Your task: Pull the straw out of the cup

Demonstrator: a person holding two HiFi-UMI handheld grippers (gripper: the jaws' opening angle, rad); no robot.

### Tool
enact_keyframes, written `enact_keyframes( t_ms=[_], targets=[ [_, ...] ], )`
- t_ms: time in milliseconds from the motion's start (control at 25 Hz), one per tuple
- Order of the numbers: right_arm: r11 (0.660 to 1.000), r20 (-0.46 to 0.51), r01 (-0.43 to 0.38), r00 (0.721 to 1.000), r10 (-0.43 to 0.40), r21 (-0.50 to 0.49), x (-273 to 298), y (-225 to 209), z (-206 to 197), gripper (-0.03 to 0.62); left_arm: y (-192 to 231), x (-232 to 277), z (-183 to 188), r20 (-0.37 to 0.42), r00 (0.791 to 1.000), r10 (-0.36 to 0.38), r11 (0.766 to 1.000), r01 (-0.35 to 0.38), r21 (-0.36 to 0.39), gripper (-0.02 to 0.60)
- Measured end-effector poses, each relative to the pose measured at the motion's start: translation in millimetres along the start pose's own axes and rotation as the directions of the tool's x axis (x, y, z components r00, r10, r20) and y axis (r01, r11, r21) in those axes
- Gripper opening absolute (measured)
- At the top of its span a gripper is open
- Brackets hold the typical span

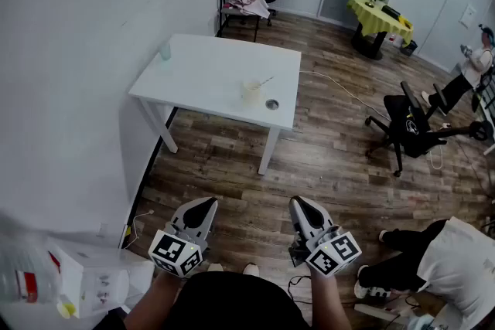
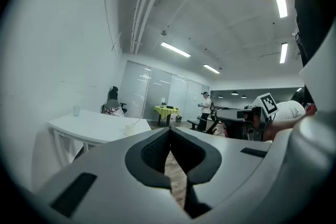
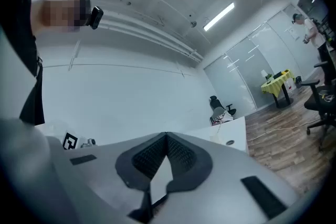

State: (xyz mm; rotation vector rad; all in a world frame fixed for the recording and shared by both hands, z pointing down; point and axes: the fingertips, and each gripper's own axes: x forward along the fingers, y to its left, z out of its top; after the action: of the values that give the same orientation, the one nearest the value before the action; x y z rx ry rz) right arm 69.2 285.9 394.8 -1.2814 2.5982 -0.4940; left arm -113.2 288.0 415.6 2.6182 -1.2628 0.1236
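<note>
Cup [image 1: 251, 91] on bench [image 1: 201, 66], well away at 12 o'clock. Straw [image 1: 265, 80] leans toward 2 o'clock. Likely light, thin, crushable: pinch gently near top, steady cup. Left gripper [image 1: 207, 204], right gripper [image 1: 298, 203]: fingers pressed together, empty.

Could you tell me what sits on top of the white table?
A pale cup holding a thin tilted straw, a round grey disc beside it, and a small greenish cup at a far corner. The cups' contents cannot be seen.

Open floor [image 1: 255, 189] leads to the white table [image 1: 205, 69], where the cup [image 1: 251, 92] stands near the front edge.
</note>
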Motion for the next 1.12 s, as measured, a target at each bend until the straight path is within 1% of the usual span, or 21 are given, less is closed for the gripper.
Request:
enact_keyframes(
  t_ms=[440,640,720,880,1120],
  targets=[
    [1.0,0.007,-0.009,1.0,0.009,-0.002,-14,-3,1,0.021,-14,3,-1,0.003,1.0,-0.001,1.0,0.001,0.013,0.014],
    [1.0,0.015,-0.015,1.0,0.015,-0.013,-21,-5,6,0.021,-21,4,2,0.014,1.0,0.006,1.0,-0.006,-0.007,0.014],
    [0.999,0.004,-0.008,1.0,0.008,-0.043,-23,-9,8,0.021,-24,6,2,0.014,1.0,0.01,1.0,-0.01,-0.002,0.014],
    [0.988,-0.032,-0.005,0.999,0.0,-0.153,-23,-13,12,0.021,-27,10,6,0.025,0.999,0.033,0.999,-0.033,0.022,0.014],
    [0.989,-0.014,-0.005,1.0,0.003,-0.147,-27,-20,27,0.023,-34,16,22,0.054,0.997,0.047,0.997,-0.05,0.058,0.014]
  ],
)
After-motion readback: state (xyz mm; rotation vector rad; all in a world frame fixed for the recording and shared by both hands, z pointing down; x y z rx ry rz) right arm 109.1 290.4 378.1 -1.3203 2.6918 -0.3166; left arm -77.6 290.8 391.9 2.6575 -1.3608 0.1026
